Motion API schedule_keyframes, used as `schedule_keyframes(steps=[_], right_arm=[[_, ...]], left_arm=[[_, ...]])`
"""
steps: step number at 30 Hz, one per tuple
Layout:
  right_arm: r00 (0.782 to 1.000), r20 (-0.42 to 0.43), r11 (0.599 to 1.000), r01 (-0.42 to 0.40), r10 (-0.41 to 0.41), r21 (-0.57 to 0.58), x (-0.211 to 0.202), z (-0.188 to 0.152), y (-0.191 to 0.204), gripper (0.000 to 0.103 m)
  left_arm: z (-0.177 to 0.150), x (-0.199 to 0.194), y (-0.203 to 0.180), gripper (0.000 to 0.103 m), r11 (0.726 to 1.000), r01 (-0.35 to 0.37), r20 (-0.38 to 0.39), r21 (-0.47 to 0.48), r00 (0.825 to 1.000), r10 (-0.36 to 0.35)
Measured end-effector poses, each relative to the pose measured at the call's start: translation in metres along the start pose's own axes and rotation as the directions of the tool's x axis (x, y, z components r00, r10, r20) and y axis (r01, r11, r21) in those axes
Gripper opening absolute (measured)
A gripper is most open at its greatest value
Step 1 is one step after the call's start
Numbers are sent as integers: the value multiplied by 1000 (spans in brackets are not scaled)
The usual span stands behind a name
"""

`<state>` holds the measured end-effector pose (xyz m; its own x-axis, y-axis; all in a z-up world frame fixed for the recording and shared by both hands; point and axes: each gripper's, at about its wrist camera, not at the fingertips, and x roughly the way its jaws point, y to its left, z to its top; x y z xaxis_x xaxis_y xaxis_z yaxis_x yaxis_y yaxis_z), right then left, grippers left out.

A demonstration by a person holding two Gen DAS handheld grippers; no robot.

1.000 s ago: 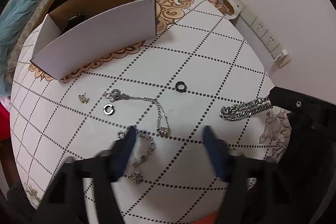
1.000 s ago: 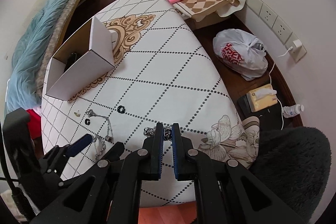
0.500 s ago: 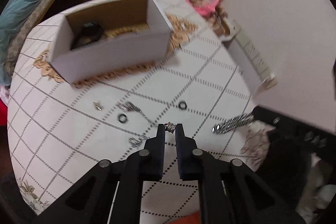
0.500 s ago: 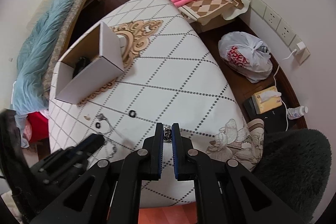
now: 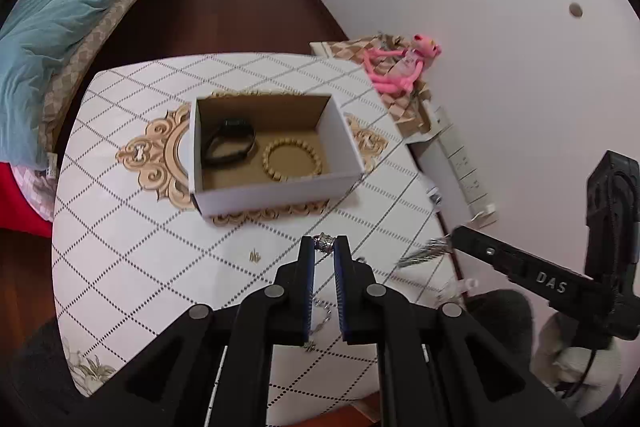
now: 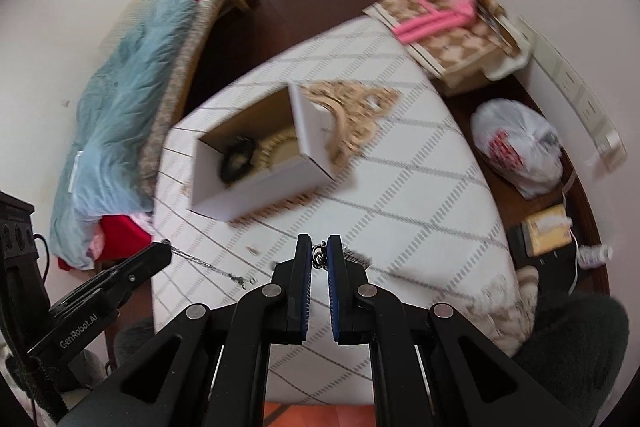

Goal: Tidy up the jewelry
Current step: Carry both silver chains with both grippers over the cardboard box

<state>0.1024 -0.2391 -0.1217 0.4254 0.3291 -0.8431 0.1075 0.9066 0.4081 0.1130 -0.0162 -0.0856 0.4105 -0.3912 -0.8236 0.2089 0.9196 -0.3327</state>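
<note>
My left gripper [image 5: 324,243] is shut on one end of a thin silver necklace [image 5: 325,242]; the rest of the chain hangs down between and below its fingers, above the white diamond-patterned table [image 5: 132,247]. In the right wrist view my right gripper [image 6: 319,245] is shut on a thick silver chain [image 6: 318,259], which also trails from its tip [image 5: 456,237] in the left wrist view. The left gripper's tip [image 6: 164,249] shows at the left with the necklace dangling. An open white cardboard box [image 5: 272,193] ahead holds a black band [image 5: 230,143] and a beige beaded bracelet [image 5: 292,159].
A small gold earring [image 5: 254,255] lies on the table in front of the box. A pink plush toy [image 5: 404,67] and a power strip [image 5: 460,163] sit by the right wall. A bed with a blue blanket [image 5: 60,19] is at the left, and a plastic bag [image 6: 520,147] is on the floor.
The left gripper went from open to shut on the thin necklace and rose with it. The right gripper also lifted its thick chain off the table. Both views now look down into the box.
</note>
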Motion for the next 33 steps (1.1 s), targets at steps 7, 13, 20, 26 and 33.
schedule_keyframes(steps=[7, 13, 20, 26, 33], right_arm=[[997, 26, 993, -77, 79, -88, -3, 47, 54, 8], [998, 15, 985, -59, 62, -163, 23, 91, 90, 8], [997, -83, 982, -11, -5, -188, 87, 128, 94, 8], [988, -125, 973, 60, -90, -223, 128, 148, 88, 8], [959, -258, 969, 51, -115, -241, 164, 151, 83, 9]], left_arm=[[54, -35, 6, 7, 1000, 3, 88, 21, 996, -5], [93, -21, 22, 7, 999, -22, 70, 37, 997, 19], [101, 37, 49, 8, 998, -64, -78, 16, 995, 65], [98, 71, 68, 13, 979, -201, -147, -38, 970, 194], [94, 79, 85, 73, 950, -301, -132, -87, 948, 289]])
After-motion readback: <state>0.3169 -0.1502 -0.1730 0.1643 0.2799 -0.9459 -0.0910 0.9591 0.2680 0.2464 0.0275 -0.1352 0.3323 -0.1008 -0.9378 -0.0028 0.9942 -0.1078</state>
